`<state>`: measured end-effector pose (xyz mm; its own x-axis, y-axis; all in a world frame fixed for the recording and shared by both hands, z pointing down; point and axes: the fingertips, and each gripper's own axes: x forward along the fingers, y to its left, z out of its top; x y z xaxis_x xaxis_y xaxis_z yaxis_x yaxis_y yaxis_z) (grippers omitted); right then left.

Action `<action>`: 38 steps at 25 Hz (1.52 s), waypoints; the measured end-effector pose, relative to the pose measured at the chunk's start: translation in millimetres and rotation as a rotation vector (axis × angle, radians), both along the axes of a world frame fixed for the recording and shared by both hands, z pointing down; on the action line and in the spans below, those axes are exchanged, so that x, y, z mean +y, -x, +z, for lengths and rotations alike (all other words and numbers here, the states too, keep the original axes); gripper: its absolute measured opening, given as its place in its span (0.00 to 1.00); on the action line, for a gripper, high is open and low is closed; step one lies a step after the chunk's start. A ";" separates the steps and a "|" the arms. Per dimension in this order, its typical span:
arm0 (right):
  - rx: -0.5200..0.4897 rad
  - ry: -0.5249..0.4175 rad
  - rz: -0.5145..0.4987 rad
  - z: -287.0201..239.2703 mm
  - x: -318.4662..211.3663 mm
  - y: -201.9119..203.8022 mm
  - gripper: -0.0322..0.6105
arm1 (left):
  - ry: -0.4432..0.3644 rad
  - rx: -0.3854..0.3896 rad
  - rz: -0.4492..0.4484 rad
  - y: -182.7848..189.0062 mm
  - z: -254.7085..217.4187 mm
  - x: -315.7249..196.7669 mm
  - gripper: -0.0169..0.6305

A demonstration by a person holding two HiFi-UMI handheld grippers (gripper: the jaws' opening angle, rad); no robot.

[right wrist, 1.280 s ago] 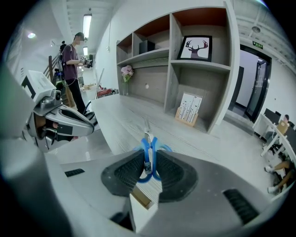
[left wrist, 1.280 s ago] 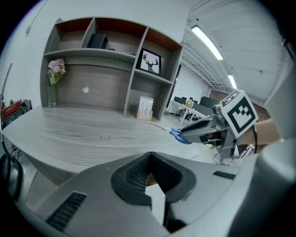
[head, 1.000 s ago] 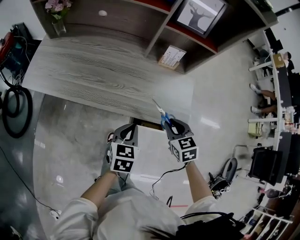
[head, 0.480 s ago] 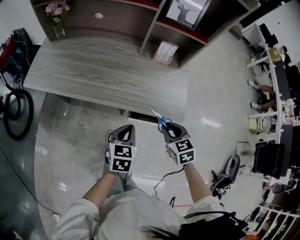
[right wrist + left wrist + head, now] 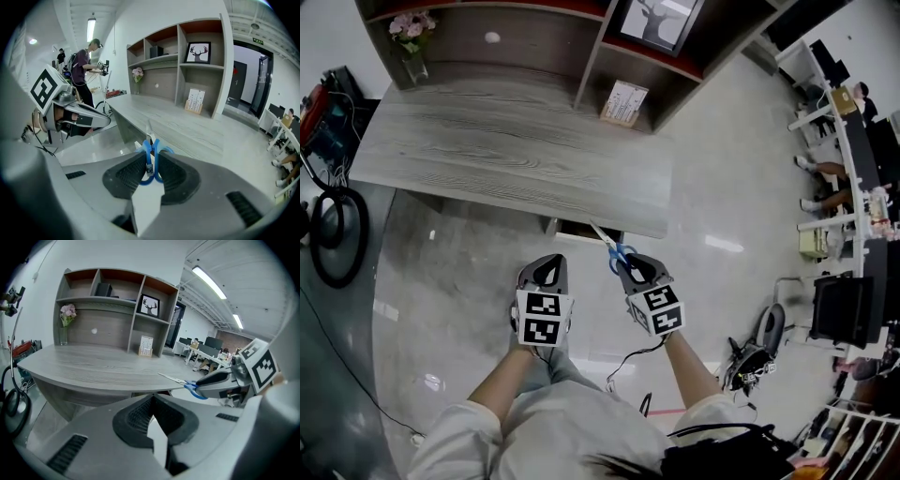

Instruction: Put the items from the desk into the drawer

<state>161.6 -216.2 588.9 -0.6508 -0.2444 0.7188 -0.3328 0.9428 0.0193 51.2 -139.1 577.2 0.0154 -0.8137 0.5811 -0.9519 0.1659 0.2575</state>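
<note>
Blue-handled scissors (image 5: 614, 253) are clamped by their handles in my right gripper (image 5: 630, 265), blades pointing toward the desk's front edge. In the right gripper view the scissors (image 5: 149, 157) sit upright between the pads. My left gripper (image 5: 546, 272) is shut with nothing in it and hangs beside the right one, in front of the grey wooden desk (image 5: 506, 150). From the left gripper view the scissors (image 5: 185, 382) and the right gripper (image 5: 213, 380) show at right. A dark drawer opening (image 5: 586, 232) shows under the desk's front edge, just beyond the scissor tips.
A vase of pink flowers (image 5: 412, 42) stands at the desk's far left. Behind it is a shelf unit with a framed deer picture (image 5: 654, 21) and a small calendar (image 5: 623, 101). Cables and black hoses (image 5: 328, 225) lie on the floor at left. People sit at desks at far right.
Both grippers have drawn back from the desk toward my body. The scissors stay held in the right gripper, their tips now just off the desk's front edge.
</note>
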 end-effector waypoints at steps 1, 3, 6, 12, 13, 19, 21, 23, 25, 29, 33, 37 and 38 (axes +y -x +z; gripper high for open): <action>0.001 0.004 0.000 1.0 2.7 -0.4 0.17 | 0.003 0.005 -0.004 -0.2 2.0 1.3 0.02; 0.006 0.012 0.001 3.3 7.0 -2.3 0.17 | 0.008 0.009 -0.006 -1.4 4.6 2.6 0.02; 0.021 0.025 -0.006 8.5 12.8 -4.7 0.17 | 0.010 0.009 -0.007 -2.1 6.0 3.8 0.02; 0.053 0.050 -0.016 24.2 22.7 -5.0 0.17 | 0.020 0.016 -0.020 5.1 14.0 8.6 0.02; 0.056 0.053 -0.016 25.9 23.4 -4.6 0.17 | 0.024 0.022 -0.022 5.0 18.2 9.4 0.02; 0.078 0.076 -0.018 37.9 22.4 -2.0 0.17 | 0.045 0.028 -0.022 8.8 29.1 6.7 0.02; 0.090 0.087 -0.014 43.7 21.6 -2.0 0.17 | 0.051 0.031 -0.018 8.9 32.2 4.4 0.02; 0.096 0.099 -0.009 49.6 20.9 -1.0 0.17 | 0.062 0.041 -0.014 7.6 39.7 2.7 0.02; 0.100 0.111 -0.002 55.5 20.3 -0.3 0.17 | 0.072 0.049 -0.008 6.3 47.1 1.0 0.02; 0.113 0.131 0.026 66.9 15.6 -2.2 0.17 | 0.073 0.037 0.007 8.5 49.6 -5.8 0.02; 0.131 0.144 0.047 76.7 9.8 -1.8 0.17 | 0.088 0.040 0.017 10.4 56.9 -8.3 0.02; 0.154 0.160 0.069 85.3 4.1 0.5 0.17 | 0.099 0.035 0.019 15.8 58.7 -12.4 0.02; 0.160 0.165 0.074 87.2 3.0 1.2 0.17 | 0.102 0.035 0.020 16.4 59.8 -13.4 0.02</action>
<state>160.4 -213.2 676.0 -0.5103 -0.1583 0.8453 -0.4067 0.9105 -0.0750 34.7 -152.5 637.1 0.0526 -0.7497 0.6597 -0.9460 0.1743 0.2735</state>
